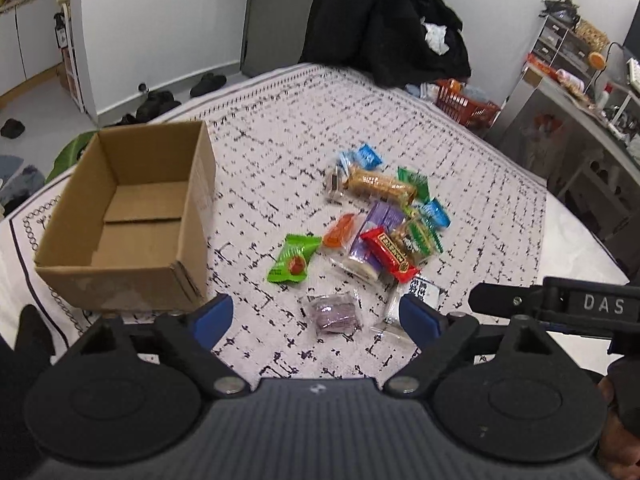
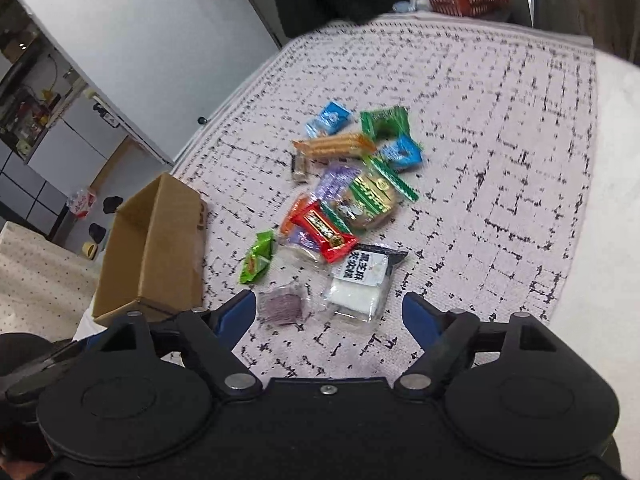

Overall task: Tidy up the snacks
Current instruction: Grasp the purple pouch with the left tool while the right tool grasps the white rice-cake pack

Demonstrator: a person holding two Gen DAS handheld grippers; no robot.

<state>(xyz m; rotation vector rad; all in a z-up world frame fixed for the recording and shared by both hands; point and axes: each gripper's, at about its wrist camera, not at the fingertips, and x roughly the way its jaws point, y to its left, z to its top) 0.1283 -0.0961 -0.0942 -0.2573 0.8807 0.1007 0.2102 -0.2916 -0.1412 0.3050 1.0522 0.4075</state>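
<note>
Patterned cloth, bare beyond snack pile.

Box top: open, clear from above.
Left of snack pile: blocked by box wall.
Right of pile: bare cloth, free.

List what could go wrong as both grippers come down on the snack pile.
The left hand-held gripper and right hand-held gripper both frame the purple snack, so they might collide. The red packet overlaps its neighbours and may drag them. The cardboard box could get nudged.
</note>
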